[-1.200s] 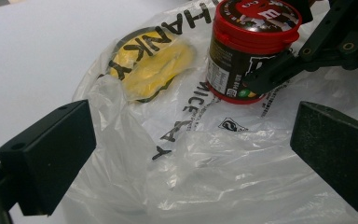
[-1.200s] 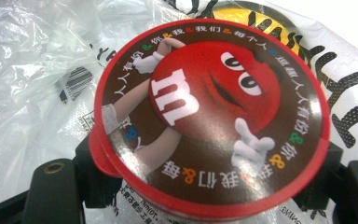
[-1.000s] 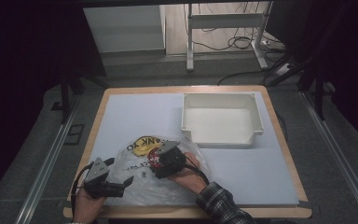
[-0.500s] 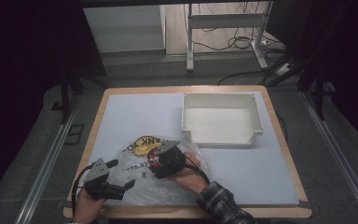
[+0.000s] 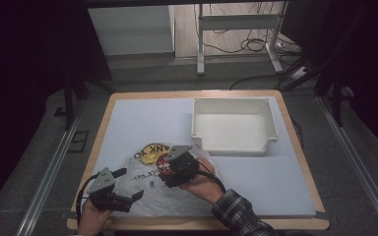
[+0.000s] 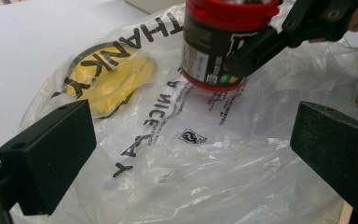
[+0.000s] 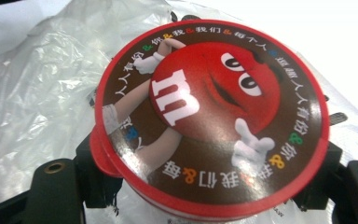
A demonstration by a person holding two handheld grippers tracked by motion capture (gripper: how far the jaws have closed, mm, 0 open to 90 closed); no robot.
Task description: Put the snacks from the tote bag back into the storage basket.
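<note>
A clear plastic bag (image 5: 150, 189) with a yellow THANK YOU print (image 6: 107, 84) lies crumpled at the table's front left. Just above the bag (image 6: 177, 154), my right gripper (image 5: 169, 167) is shut on a brown M&M's jar (image 5: 165, 164) with a red lid. In the right gripper view, the jar's lid (image 7: 212, 116) faces the camera between the two jaws of the right gripper (image 7: 212, 186). My left gripper (image 5: 129, 183) is open at the bag's front left edge. In its own view the left gripper (image 6: 196, 135) has its jaws apart over the bag, and the jar (image 6: 214, 42) hangs beyond.
A white rectangular tray (image 5: 234, 101) stands empty at the back right of the light blue mat (image 5: 142, 118). The table's wooden front edge (image 5: 197, 223) runs close below both hands. Dark floor and metal rails surround the table.
The left gripper's jaws have spread a little toward the bag's edge. The right gripper and the jar have barely moved.
</note>
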